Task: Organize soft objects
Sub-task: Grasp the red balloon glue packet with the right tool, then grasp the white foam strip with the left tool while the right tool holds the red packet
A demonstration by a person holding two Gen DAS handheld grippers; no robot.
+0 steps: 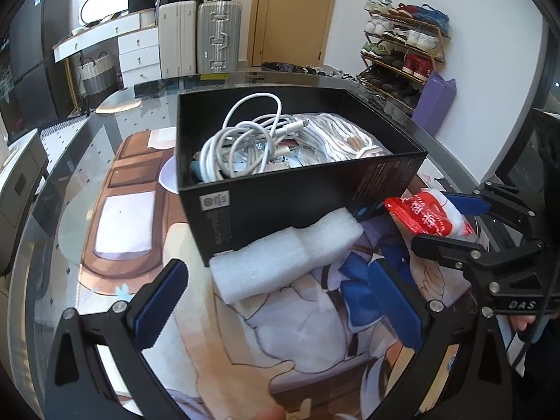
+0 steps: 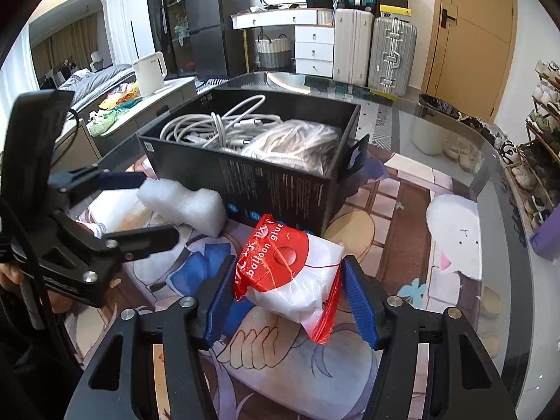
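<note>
A red and white plastic bag (image 2: pixel 290 273) marked "balloon glue" sits between the blue pads of my right gripper (image 2: pixel 288 302), which is shut on it just above the printed mat. The same bag (image 1: pixel 425 217) shows at the right of the left wrist view. A white foam piece (image 1: pixel 287 255) lies against the front wall of a black box (image 1: pixel 301 196). My left gripper (image 1: pixel 280 301) stands open just before the foam, with nothing between its fingers. Coiled white cables (image 1: pixel 245 136) and a bagged white cord (image 1: pixel 336 136) lie in the box.
A printed cartoon mat (image 2: pixel 402 210) covers the round glass table (image 2: pixel 497 161), whose edge curves close on the right. The black box (image 2: pixel 280 182) stands mid-table. A white kettle (image 2: pixel 148 73) stands on a counter at the far left. Suitcases and a shoe rack are beyond the table.
</note>
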